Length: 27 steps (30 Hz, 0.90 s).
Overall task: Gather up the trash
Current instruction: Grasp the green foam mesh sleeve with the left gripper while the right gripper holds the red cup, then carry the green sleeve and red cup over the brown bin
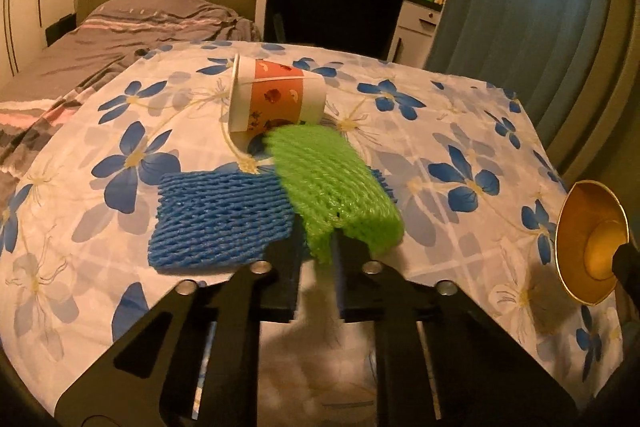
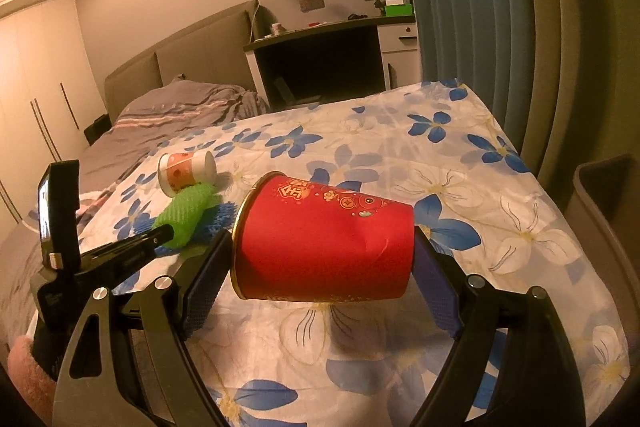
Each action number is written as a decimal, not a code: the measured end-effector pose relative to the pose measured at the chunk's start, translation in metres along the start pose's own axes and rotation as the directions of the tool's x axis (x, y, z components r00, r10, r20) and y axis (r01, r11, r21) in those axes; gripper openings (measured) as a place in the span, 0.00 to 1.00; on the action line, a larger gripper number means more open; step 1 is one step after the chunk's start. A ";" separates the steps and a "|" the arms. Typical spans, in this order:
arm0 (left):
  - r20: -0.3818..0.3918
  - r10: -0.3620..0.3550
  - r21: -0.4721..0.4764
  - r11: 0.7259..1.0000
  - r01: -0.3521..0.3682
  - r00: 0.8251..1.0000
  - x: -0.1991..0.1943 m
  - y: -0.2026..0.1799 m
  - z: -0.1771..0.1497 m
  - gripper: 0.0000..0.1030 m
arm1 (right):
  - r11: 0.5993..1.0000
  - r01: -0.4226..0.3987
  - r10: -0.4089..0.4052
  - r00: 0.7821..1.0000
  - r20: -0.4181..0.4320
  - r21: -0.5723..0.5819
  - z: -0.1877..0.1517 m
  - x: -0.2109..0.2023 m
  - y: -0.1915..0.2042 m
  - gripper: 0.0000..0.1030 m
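A green foam net point(image 1: 332, 183) lies across a blue foam net point(image 1: 220, 223) on the flowered tablecloth point(image 1: 460, 131). My left gripper point(image 1: 334, 247) is shut on the green net's near edge. Just behind the nets, an orange-and-white paper cup point(image 1: 276, 95) lies on its side. My right gripper point(image 2: 322, 239) is closed on a red paper cup point(image 2: 324, 247), held sideways by rim and base above the table. In the right wrist view the left gripper point(image 2: 164, 233) pinches the green net point(image 2: 184, 215) at the left, in front of the orange cup point(image 2: 186, 171).
A grey bin point(image 2: 600, 195) stands off the table's right edge. Beyond the far left of the table is a bed point(image 2: 180, 115). A dark desk point(image 2: 320, 43) and a blue curtain point(image 2: 460, 7) are behind the table.
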<state>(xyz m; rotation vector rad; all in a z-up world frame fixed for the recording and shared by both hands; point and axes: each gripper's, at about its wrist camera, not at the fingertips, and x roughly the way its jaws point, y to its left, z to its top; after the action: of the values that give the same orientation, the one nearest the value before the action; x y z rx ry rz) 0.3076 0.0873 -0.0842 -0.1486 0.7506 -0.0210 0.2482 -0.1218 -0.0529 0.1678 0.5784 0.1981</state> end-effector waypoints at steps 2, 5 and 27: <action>0.011 -0.011 -0.002 1.000 0.011 1.000 -0.006 -0.001 -0.003 0.05 | 1.000 -0.004 0.004 1.000 0.007 -0.005 0.000 -0.005 0.000 0.81; 0.030 -0.048 -0.023 0.999 0.049 0.998 -0.021 0.000 -0.008 0.05 | 1.000 -0.013 0.013 1.000 0.021 -0.013 0.000 -0.015 0.001 0.81; 0.246 -0.088 -0.040 0.994 0.101 0.965 -0.161 -0.023 -0.052 0.05 | 0.997 -0.040 0.048 0.991 0.121 -0.069 -0.015 -0.096 -0.003 0.81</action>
<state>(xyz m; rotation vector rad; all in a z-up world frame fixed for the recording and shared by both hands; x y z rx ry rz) 0.1547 0.0691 -0.0094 -0.2328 0.4973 -0.0731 0.1618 -0.1459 -0.0160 0.1274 0.4457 0.2479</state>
